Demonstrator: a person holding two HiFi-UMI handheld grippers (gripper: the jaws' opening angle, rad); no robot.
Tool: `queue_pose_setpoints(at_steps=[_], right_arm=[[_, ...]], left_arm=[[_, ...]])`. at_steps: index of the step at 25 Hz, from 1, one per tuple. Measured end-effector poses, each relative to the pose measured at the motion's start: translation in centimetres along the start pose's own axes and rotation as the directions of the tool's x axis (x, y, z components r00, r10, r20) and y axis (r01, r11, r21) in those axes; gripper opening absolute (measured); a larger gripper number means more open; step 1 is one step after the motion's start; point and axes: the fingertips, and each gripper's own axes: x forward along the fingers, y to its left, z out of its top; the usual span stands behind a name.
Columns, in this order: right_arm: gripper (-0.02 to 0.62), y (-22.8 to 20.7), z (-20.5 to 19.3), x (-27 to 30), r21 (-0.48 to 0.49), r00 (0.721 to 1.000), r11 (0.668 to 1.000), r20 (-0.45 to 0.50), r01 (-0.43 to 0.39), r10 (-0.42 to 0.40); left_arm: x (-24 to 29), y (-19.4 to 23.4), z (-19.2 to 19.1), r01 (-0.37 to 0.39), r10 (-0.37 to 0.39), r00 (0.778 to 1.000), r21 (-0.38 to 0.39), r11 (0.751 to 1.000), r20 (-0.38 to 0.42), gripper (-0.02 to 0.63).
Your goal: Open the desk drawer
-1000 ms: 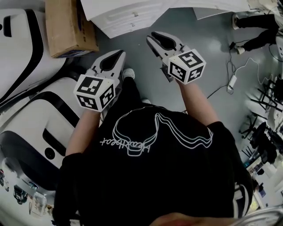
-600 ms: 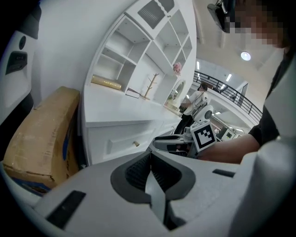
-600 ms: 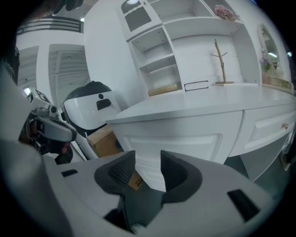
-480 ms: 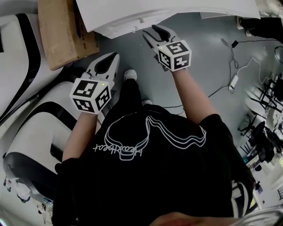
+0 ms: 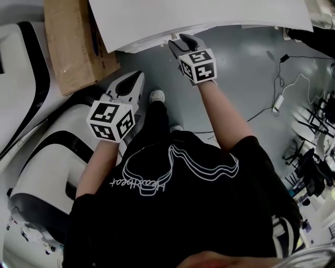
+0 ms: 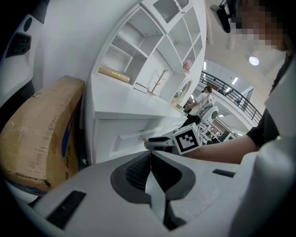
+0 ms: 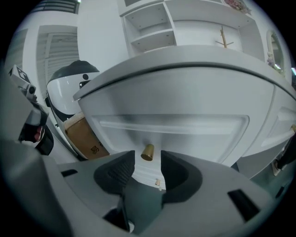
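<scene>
The white desk [image 5: 199, 15] fills the top of the head view. Its drawer front [image 7: 185, 134] faces my right gripper and carries a small brass knob [image 7: 147, 152]. My right gripper [image 7: 147, 160] is open, and the knob sits just ahead of its tips, level with the gap, with neither pad touching it. From above, that right gripper [image 5: 180, 42] reaches under the desk's front edge. A second small knob [image 7: 157, 183] shows lower down. My left gripper [image 5: 137, 77] hangs back to the left, shut and empty [image 6: 150, 155]. From there I see the drawer front [image 6: 125, 139] and the right gripper [image 6: 155, 143] at it.
A cardboard box [image 5: 73, 42] stands against the desk's left side. A large white-and-black shell [image 5: 47, 152] lies on the floor at the left. Cables and a plug strip [image 5: 277, 94] trail on the grey floor at the right. Open shelves [image 6: 152, 60] rise above the desktop.
My right gripper has moved in to the desk's front edge and its jaws have spread wider. The left gripper has drifted a little toward the desk, still shut.
</scene>
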Motion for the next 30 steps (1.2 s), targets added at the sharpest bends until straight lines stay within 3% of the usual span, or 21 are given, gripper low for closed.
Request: queue_pose_setpoints(at_steps=[9,30], right_arm=[[0.1,0.1,0.1,1.6,0.0,1.0,1.0,-0.009,0.027,-0.027],[0.092,0.0,-0.2,1.1,0.016,0.999,0.999,0.001,0.044,-0.044]], left_arm=[[0.6,1.0,-0.4,-0.001,0.002,0.999,0.019,1.0,-0.033,0.005],[0.2,0.5,-2.0,-0.013,0.014,0.999,0.025,1.0,-0.048,0.005]])
